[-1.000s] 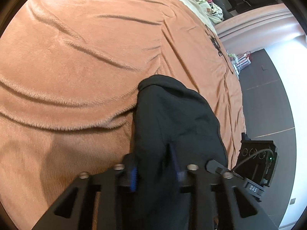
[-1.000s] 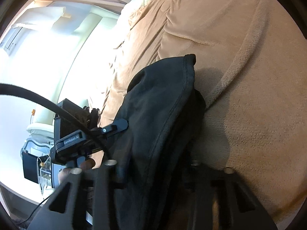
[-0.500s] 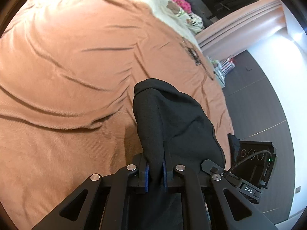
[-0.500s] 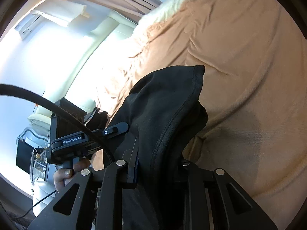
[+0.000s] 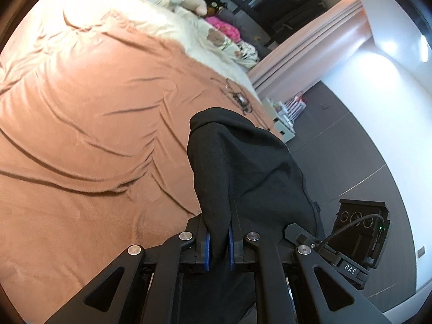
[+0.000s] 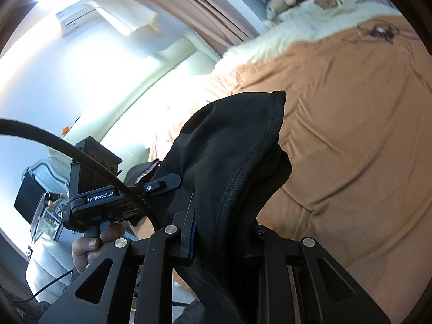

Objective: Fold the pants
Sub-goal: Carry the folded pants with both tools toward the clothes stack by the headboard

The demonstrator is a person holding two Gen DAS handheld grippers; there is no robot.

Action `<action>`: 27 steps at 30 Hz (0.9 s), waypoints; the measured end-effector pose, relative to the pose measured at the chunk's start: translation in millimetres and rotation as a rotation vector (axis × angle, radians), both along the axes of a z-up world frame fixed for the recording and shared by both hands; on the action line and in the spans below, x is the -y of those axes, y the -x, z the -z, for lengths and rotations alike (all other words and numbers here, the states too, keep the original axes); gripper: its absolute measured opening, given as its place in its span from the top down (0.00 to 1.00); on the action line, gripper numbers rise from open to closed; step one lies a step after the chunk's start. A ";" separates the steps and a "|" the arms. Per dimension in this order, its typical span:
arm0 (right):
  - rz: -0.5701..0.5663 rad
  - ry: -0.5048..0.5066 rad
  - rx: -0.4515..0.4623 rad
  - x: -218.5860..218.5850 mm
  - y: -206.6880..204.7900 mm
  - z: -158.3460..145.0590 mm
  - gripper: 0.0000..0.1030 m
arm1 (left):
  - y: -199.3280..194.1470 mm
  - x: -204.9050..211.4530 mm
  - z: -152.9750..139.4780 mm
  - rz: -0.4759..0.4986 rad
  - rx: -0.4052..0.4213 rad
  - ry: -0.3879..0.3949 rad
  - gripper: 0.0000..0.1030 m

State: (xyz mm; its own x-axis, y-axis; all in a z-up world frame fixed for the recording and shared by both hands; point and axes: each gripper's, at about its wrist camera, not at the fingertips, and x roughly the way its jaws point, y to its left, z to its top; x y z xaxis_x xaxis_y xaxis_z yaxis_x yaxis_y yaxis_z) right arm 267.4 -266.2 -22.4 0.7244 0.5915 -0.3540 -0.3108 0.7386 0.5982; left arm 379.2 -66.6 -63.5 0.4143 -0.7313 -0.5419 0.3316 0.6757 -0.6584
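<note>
Rumpled plush orange blanket [image 5: 94,124], both tools [image 5: 218,240] [image 6: 221,239] pinching bunched black knit pants [image 5: 243,167].

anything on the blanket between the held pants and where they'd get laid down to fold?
Nothing visible. Both grippers, left and right, are shut on the black pants, held up over the orange blanket. The stretch of blanket beside the pants is bare apart from wrinkles. A small dark tangle lies farther off, near the white fleece.
</note>
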 end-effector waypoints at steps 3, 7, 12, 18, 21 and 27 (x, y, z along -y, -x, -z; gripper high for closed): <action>-0.006 0.023 0.031 -11.2 8.5 -9.1 0.83 | 7.9 -7.6 -13.4 -0.012 0.027 0.005 0.90; -0.018 0.046 0.068 -27.7 17.3 -23.7 0.83 | 20.8 -20.3 -30.3 -0.038 0.059 0.010 0.90; -0.044 0.049 0.095 -30.0 21.0 -25.4 0.83 | 37.3 -45.4 -48.6 -0.084 0.097 0.011 0.91; -0.091 0.064 0.132 -43.8 12.5 -31.6 0.83 | 54.0 -82.3 -67.0 -0.140 0.142 0.013 0.91; -0.117 0.063 0.145 -54.3 2.4 -35.7 0.83 | 64.2 -108.2 -74.8 -0.174 0.162 0.017 0.91; -0.185 0.085 0.170 -87.1 -21.5 -43.4 0.83 | 78.6 -151.7 -81.9 -0.233 0.189 0.015 0.91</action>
